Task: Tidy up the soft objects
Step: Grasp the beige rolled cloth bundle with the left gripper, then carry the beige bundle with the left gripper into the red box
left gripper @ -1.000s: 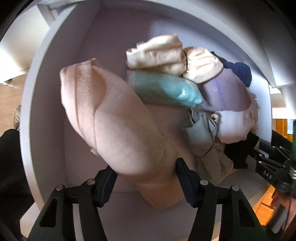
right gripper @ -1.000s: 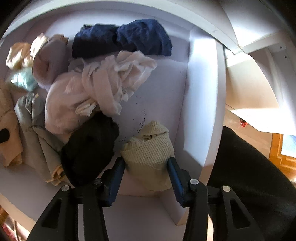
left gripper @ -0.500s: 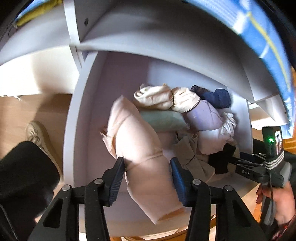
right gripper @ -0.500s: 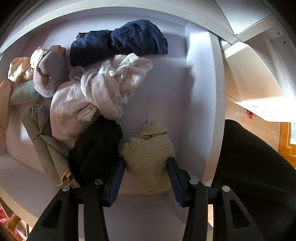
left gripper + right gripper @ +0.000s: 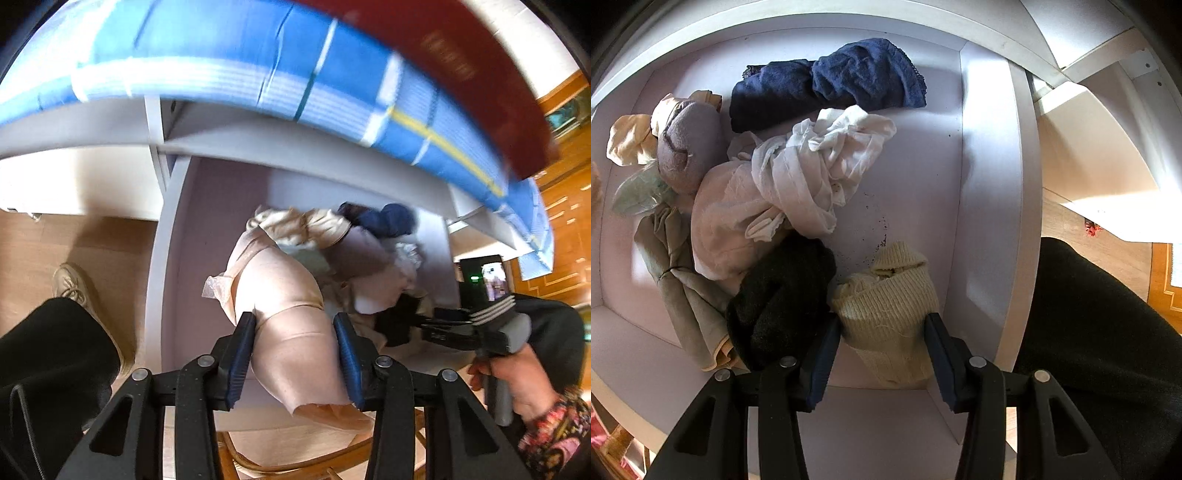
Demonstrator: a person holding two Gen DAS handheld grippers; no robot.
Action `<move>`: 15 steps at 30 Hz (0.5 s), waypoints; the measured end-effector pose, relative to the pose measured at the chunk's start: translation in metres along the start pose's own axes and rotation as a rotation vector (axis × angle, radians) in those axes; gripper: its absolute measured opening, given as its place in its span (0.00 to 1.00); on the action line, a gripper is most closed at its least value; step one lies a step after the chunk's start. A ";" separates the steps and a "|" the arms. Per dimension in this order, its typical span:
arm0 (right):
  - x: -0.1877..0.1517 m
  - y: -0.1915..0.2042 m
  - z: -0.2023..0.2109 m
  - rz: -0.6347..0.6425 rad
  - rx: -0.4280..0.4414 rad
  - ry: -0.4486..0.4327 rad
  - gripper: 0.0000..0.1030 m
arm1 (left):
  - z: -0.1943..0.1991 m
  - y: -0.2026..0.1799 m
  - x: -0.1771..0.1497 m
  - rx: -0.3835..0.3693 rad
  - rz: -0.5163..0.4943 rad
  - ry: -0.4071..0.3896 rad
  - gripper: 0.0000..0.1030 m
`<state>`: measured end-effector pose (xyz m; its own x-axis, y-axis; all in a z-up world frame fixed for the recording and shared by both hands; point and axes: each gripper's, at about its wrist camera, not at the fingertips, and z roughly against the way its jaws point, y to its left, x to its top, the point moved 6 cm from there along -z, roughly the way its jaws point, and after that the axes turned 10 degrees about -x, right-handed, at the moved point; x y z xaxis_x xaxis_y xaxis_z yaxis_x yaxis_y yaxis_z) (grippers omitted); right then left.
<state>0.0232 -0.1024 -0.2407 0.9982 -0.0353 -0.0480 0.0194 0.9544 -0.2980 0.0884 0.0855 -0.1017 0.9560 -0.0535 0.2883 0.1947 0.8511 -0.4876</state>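
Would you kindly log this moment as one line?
left gripper: closing on peach stretchy garment | right gripper: gripping cream knitted sock | white drawer: other clothes inside

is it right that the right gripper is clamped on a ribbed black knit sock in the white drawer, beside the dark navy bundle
Not quite. In the right wrist view the right gripper is clamped on a ribbed cream knit sock, not a black one. It is in the white drawer; the bundle beside it is black, while the navy bundle lies at the far end.

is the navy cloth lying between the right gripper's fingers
No, the cream knitted sock sits between the right gripper fingers; the navy cloth lies at the drawer's far end.
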 end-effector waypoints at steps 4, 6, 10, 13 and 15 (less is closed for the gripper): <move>0.000 -0.003 0.000 -0.001 0.003 0.000 0.46 | 0.028 -0.013 0.002 -0.041 -0.027 -0.049 0.42; 0.000 -0.003 0.001 -0.002 0.004 0.001 0.46 | 0.047 -0.022 0.003 -0.062 -0.045 -0.078 0.42; 0.000 -0.007 0.001 -0.003 0.007 0.001 0.46 | 0.088 -0.038 0.007 -0.103 -0.080 -0.137 0.41; 0.000 -0.007 0.001 -0.001 0.004 0.001 0.46 | 0.123 -0.050 0.016 -0.151 -0.087 -0.191 0.40; -0.001 -0.007 0.002 0.000 0.003 0.001 0.46 | 0.141 -0.057 0.024 -0.187 -0.081 -0.221 0.39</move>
<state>0.0224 -0.1089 -0.2365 0.9981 -0.0359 -0.0492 0.0198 0.9553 -0.2948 0.0698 0.1095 0.0495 0.8689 0.0155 0.4947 0.3245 0.7369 -0.5930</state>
